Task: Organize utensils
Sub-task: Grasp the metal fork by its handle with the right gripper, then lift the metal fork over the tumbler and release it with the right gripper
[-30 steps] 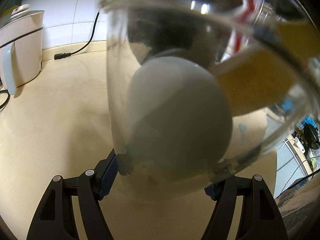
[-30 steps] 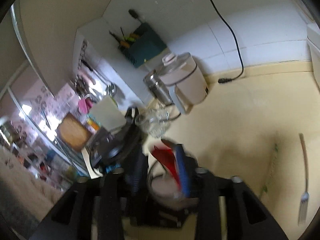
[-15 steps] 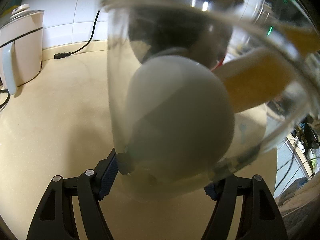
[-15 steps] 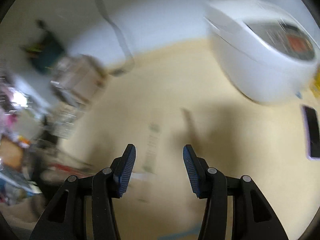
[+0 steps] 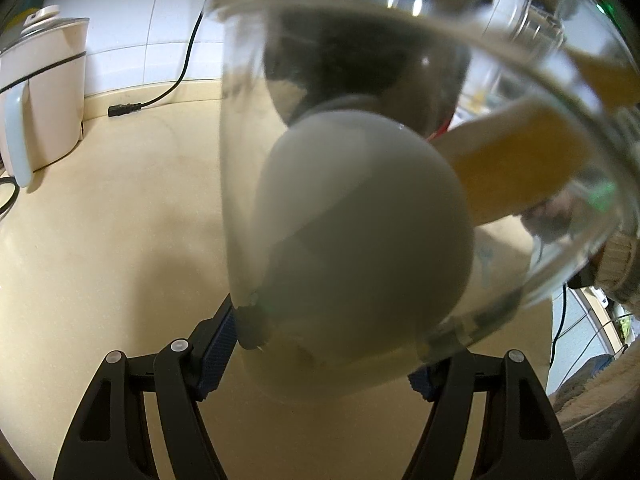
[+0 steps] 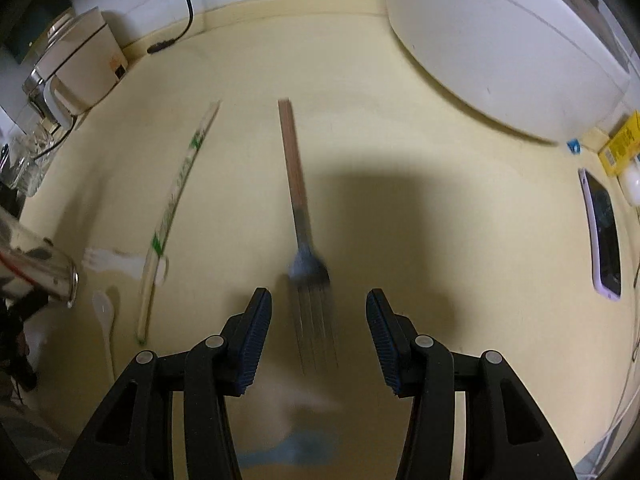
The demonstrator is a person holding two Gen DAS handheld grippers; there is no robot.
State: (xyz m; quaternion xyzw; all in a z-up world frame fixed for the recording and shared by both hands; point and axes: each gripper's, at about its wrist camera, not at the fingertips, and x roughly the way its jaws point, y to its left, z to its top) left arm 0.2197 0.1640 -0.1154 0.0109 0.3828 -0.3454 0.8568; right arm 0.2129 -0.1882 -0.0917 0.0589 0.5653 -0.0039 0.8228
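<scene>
My left gripper (image 5: 320, 344) is shut on a clear glass jar (image 5: 248, 184), which fills the left wrist view; a white spoon bowl (image 5: 360, 232) and a yellow-tan utensil (image 5: 516, 168) show inside it. My right gripper (image 6: 318, 320) is open above a fork (image 6: 304, 248) with a wooden handle lying on the cream counter, its tines between the jaws. Wrapped chopsticks (image 6: 176, 200), a white plastic spoon (image 6: 105, 316) and a white plastic fork (image 6: 104, 258) lie to the left. The jar also shows at the left edge of the right wrist view (image 6: 36, 268).
A white rice cooker (image 6: 508, 40) stands at the back right, a phone (image 6: 602, 232) and a yellow box (image 6: 622, 140) to the right. A cream kettle (image 5: 40, 100) and a black power cord (image 5: 176, 80) sit by the tiled wall.
My right gripper has swung away from the jar, across the counter, and now hovers over the wooden-handled fork. The red utensil has left the jar's mouth. My left gripper holds still.
</scene>
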